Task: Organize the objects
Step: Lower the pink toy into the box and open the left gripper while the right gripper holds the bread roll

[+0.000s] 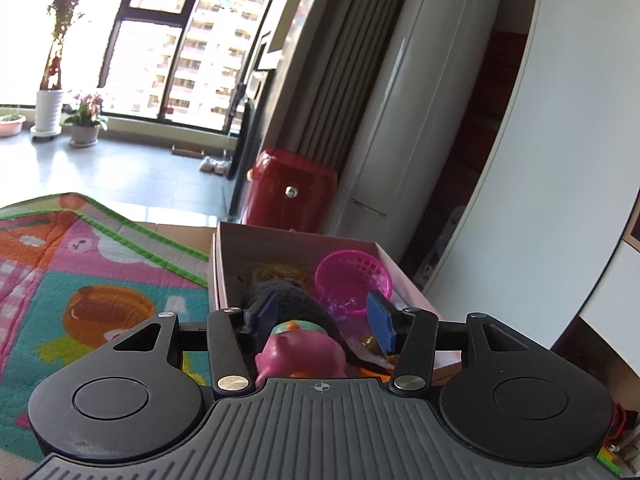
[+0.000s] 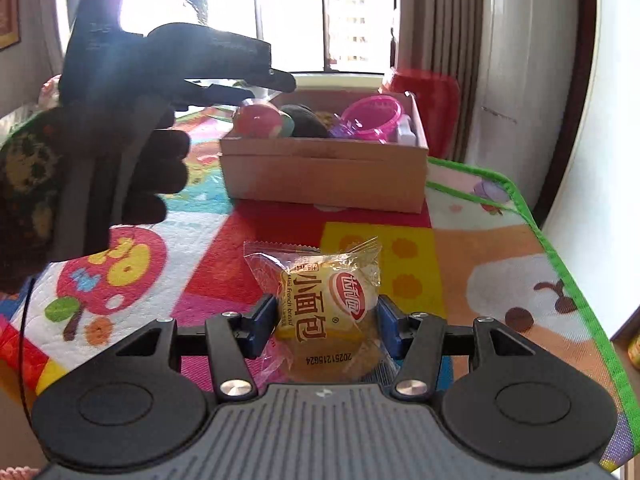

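A cardboard box (image 2: 320, 168) stands on the colourful play mat (image 2: 480, 240). It holds a pink toy (image 2: 260, 120), a dark plush thing (image 2: 306, 120) and a magenta basket (image 2: 374, 116). My left gripper (image 1: 324, 316) hovers over the box (image 1: 296, 240), jaws wide open, with the pink toy (image 1: 300, 352) lying below and between the fingers, not pinched. The basket (image 1: 352, 276) lies beyond it. The left gripper also shows from the side in the right wrist view (image 2: 240, 92). My right gripper (image 2: 326, 320) has its pads on both sides of a wrapped mini bread (image 2: 332, 300) on the mat.
A red stool (image 1: 292, 192) and a white standing air conditioner (image 1: 408, 100) stand behind the box. Flower pots (image 1: 84, 134) sit by the window. The mat's green edge (image 2: 560, 264) runs along the right, with a white wall beyond.
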`<state>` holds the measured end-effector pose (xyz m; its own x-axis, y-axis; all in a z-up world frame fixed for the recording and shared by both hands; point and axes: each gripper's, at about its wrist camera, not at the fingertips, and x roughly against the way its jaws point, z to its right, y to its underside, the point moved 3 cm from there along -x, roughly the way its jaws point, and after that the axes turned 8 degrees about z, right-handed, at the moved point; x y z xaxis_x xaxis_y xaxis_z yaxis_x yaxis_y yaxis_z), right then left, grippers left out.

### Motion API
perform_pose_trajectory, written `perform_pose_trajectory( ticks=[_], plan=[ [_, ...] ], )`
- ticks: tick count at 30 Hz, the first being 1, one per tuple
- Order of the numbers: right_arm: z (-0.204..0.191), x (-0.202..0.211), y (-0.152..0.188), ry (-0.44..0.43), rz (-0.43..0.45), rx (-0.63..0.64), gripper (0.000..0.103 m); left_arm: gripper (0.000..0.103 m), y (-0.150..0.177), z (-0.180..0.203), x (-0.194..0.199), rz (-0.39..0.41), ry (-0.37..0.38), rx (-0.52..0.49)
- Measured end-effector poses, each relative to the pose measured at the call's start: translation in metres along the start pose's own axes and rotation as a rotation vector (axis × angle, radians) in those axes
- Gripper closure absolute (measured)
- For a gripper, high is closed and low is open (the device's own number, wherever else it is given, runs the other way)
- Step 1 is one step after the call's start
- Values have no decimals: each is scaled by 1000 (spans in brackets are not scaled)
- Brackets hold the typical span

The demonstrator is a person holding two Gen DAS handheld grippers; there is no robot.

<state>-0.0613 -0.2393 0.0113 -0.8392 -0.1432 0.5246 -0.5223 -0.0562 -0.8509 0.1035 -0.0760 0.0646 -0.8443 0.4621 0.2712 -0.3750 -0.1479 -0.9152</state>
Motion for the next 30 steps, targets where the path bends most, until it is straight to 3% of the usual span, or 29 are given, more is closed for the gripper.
perform_pose_trajectory(
  ticks=[3, 9, 12, 19, 25, 26, 29, 30],
  plan=[
    [0, 2, 0, 20, -3, 26, 49, 49, 5, 2, 8, -25, -54, -56],
    [5, -2, 0, 29, -21, -10, 49, 51, 12, 1, 20, -38, -41, -71],
    [2, -2, 3, 20, -27, -12, 49, 68, 9, -2, 11, -52, -65, -78],
    [4, -3, 6, 15, -28, -29, 49, 69, 7, 8, 5, -43, -69, -107],
    [4, -6, 8, 17, -35, -43, 49, 68, -6, 19, -26, 11, -71, -184],
    [4, -5, 9, 16, -34, -43, 49, 68, -8, 19, -32, -4, -74, -188],
    [4, 0, 9, 13, -21, -39, 49, 65, -1, 11, -48, -153, -66, -127],
    [4, 1, 9, 14, -17, -37, 49, 63, 2, 8, -46, -154, -62, -121]
  ],
)
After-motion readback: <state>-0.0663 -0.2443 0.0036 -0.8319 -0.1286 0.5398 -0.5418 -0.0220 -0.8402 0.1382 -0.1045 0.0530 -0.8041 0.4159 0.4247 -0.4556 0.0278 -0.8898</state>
